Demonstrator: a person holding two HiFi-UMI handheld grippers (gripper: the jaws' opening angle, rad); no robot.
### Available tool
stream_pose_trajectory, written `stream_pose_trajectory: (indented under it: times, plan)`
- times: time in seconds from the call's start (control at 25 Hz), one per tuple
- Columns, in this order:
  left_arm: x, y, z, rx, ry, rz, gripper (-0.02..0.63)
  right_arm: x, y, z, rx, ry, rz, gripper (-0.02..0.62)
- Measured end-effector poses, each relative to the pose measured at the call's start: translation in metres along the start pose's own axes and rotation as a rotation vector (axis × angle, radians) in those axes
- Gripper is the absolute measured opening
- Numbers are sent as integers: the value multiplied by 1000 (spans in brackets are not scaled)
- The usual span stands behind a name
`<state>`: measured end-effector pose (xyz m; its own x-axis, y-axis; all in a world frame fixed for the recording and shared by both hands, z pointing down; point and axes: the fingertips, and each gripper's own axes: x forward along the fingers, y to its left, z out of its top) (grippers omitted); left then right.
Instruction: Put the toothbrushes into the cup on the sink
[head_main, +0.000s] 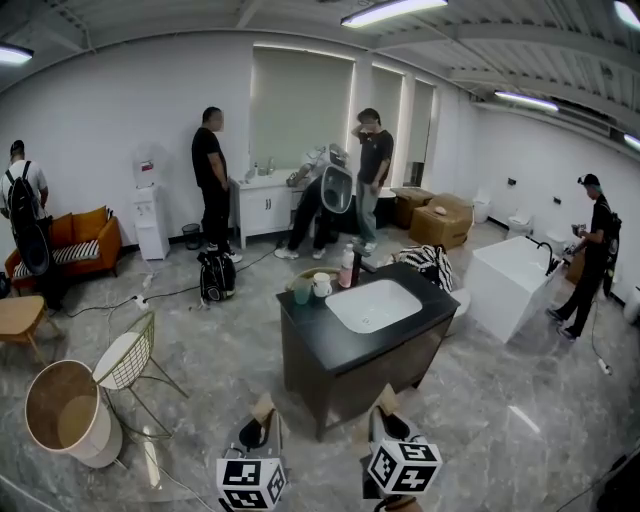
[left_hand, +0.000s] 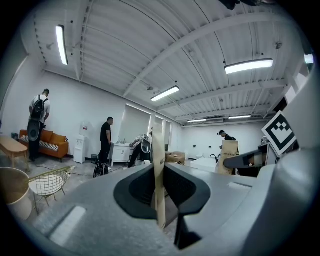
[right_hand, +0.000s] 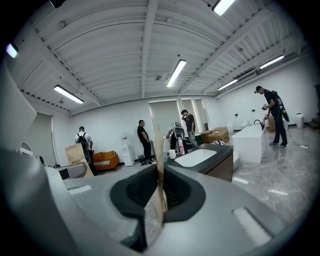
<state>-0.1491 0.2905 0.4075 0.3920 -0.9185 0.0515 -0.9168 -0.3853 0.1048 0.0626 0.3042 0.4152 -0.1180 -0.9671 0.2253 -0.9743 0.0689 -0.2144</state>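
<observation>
Both tongs are clamped. The left gripper (head_main: 258, 430) pinches a flat tan packet (head_main: 264, 408) edge-on between its jaws, and the right gripper (head_main: 388, 422) does the same with a second tan packet (head_main: 382, 398). Can't tell what's inside either. Both sit low at 6 o'clock of the black vanity (head_main: 430, 300), well apart from it and facing its front

The white cup (head_main: 322, 285) stands on the vanity top at 10 o'clock of the sink basin (head_main: 372, 305), near the far-left corner. That corner is crowded:
- a greenish cup (head_main: 302, 291) sits just beside it at 9 o'clock
- a pink bottle (head_main: 347, 268) and a black tap (head_main: 357, 262) are at 2 o'clock

The cabinet front and countertop lie between the grippers and the cup. For the right one the basin does too

Around:
- wire chair (head_main: 125, 360) and a tilted round bin (head_main: 62, 412) at 9 o'clock of the left gripper
- black backpack (head_main: 215, 275) on the floor at 10 o'clock of the vanity
- striped bag (head_main: 430, 262) at 1 o'clock, white bathtub (head_main: 510, 280) at 3, cardboard boxes (head_main: 440, 220) further back
- orange sofa (head_main: 85, 235) far off at 10 o'clock, with a person beside it
- people standing at the back wall at 12 o'clock, and one past the tub at 3
</observation>
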Motion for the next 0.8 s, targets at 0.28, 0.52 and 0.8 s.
stream_pose_trajectory:
  times: [0.28, 0.52, 0.8]
  plan:
    - [54, 2, 3, 4, 2, 22, 43, 50, -25, 20, 9, -3, 18, 28]
    - [94, -5, 5, 17, 7, 36, 43, 84, -49, 33, 12, 1, 36, 28]
    - [138, -15, 6, 39, 15, 46, 43, 120, -76, 44, 30, 3, 55, 29]
